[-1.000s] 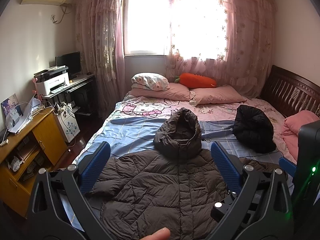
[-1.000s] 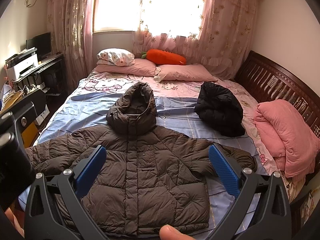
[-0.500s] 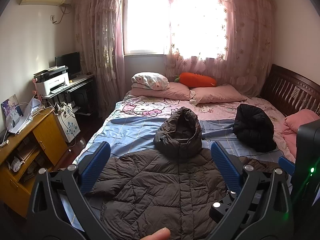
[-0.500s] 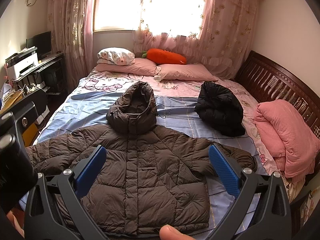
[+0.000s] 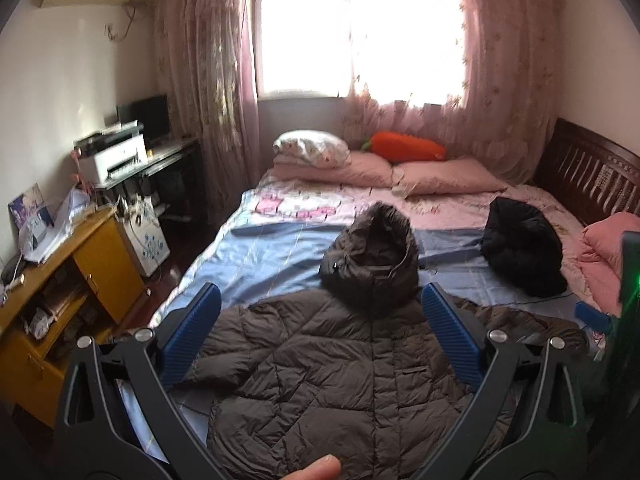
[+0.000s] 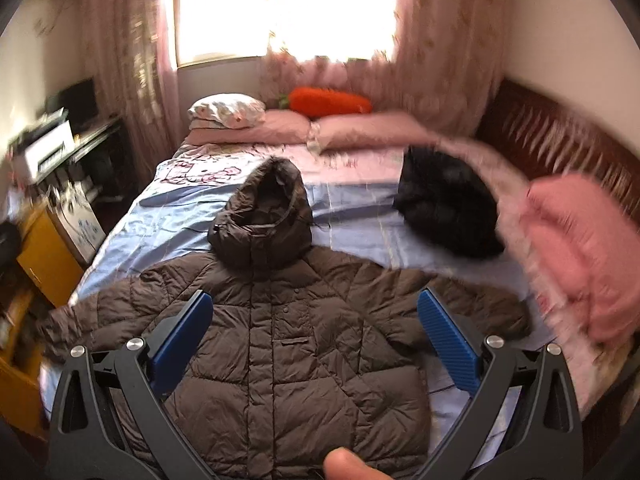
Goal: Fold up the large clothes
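Observation:
A large brown hooded puffer jacket (image 5: 340, 364) lies flat and front-up on the blue bed sheet, sleeves spread out, hood toward the pillows. It also shows in the right wrist view (image 6: 296, 344). My left gripper (image 5: 320, 336) is open and empty, held above the jacket's lower left part. My right gripper (image 6: 314, 336) is open and empty, above the jacket's lower middle. Neither gripper touches the cloth. A black jacket (image 5: 520, 252) lies bunched on the right of the bed, also in the right wrist view (image 6: 448, 208).
Pink pillows (image 5: 444, 176) and an orange carrot cushion (image 5: 404, 146) lie at the bed's far end. A folded pink blanket (image 6: 580, 256) sits at the right by the wooden bed frame (image 5: 592, 172). A yellow cabinet (image 5: 60, 292) and a desk with a printer (image 5: 112, 158) stand left.
Both grippers have moved forward and lower toward the jacket, the right one faster, with motion blur. Both stay open. The jacket has not moved.

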A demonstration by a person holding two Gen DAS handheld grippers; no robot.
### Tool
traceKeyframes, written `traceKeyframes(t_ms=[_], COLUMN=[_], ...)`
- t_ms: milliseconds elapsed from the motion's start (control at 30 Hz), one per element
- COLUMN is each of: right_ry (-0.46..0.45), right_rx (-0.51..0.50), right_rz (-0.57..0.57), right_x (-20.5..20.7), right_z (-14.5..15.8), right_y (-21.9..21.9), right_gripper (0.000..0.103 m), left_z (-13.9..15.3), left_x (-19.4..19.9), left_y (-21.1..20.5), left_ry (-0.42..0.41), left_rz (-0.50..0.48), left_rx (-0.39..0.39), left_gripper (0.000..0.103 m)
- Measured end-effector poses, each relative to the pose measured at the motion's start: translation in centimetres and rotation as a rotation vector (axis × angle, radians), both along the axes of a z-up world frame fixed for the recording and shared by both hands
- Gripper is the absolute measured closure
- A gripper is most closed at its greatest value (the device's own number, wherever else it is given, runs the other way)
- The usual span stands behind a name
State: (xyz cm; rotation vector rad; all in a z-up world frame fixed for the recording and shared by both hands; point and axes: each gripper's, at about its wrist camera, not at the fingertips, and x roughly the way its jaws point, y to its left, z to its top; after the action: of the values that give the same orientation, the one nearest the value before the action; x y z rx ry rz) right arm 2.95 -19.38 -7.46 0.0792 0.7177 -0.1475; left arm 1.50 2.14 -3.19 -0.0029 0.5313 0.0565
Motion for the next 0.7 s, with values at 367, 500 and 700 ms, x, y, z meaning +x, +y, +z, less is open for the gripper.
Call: traceKeyframes(t_ms=[367,500,700], right_ry=[0.296,0.381,0.354], right_rx=[0.315,0.705,0.693], right_rz=[-0.416,-0.690,-0.947], right_x=[7.1,4.5,2.0], right_z=[-17.7,-25.1,-28.5], right_y=[-29.6,-39.6,-47.5], right_gripper=[0.001,0.001,0.001], left_z=[-10.0,-12.9,-15.8], left_x=[7.7,10.0,12.2], left_y=[-3.0,-4.7,-6.9], left_ry=[0.098,0.193,0.254], left_rz=[-0.040,-0.095,-0.106], left_rx=[0.056,0.031,0.075], left_gripper=[0.002,0.002,0.002])
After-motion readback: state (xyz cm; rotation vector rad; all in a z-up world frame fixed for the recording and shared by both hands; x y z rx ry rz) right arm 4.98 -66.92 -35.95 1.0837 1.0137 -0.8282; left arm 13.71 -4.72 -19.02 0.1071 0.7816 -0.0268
